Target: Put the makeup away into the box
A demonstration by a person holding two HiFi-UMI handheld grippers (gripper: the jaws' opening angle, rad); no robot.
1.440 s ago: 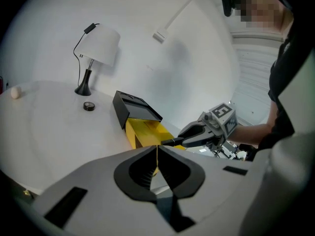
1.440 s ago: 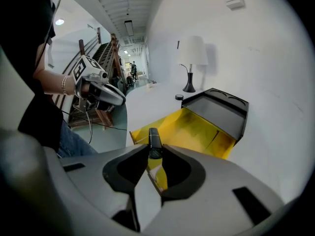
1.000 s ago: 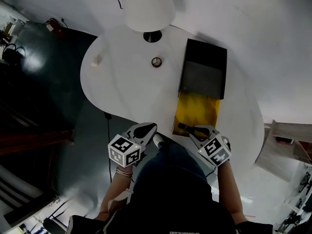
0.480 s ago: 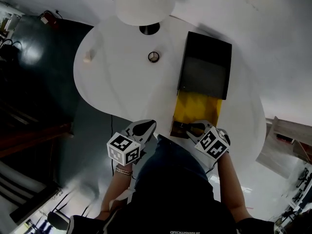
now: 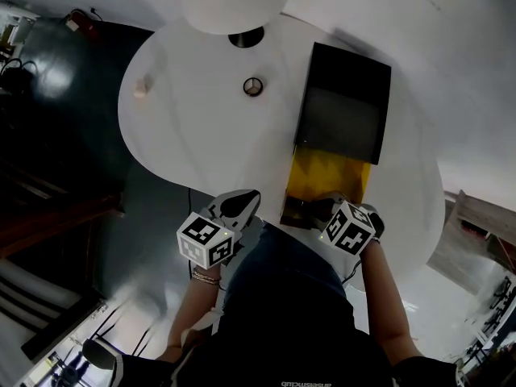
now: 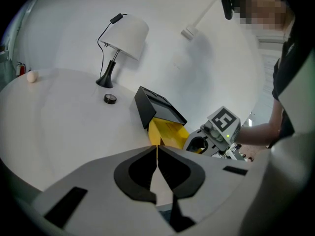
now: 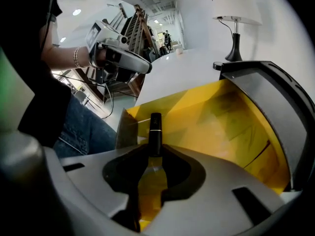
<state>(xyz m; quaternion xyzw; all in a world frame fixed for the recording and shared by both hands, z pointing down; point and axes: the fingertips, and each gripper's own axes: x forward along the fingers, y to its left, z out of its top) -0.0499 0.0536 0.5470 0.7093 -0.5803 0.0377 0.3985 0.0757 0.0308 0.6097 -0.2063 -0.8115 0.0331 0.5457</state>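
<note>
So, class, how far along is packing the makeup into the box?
Done: the box stands open. In hand: the right gripper holds a black tube, pointed into its yellow inside. Still out: a small round pot and a peach piece on the table; the left gripper is shut, empty.

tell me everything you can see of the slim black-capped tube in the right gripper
The slim black-capped makeup tube has a glossy black cap, a thin pale band under it, and a see-through body that looks yellowish. The right gripper clamps it by the body, with the cap sticking out past the jaw tips. It hangs over the near end of the open black box with yellow lining. Whether it touches the lining cannot be told.
</note>
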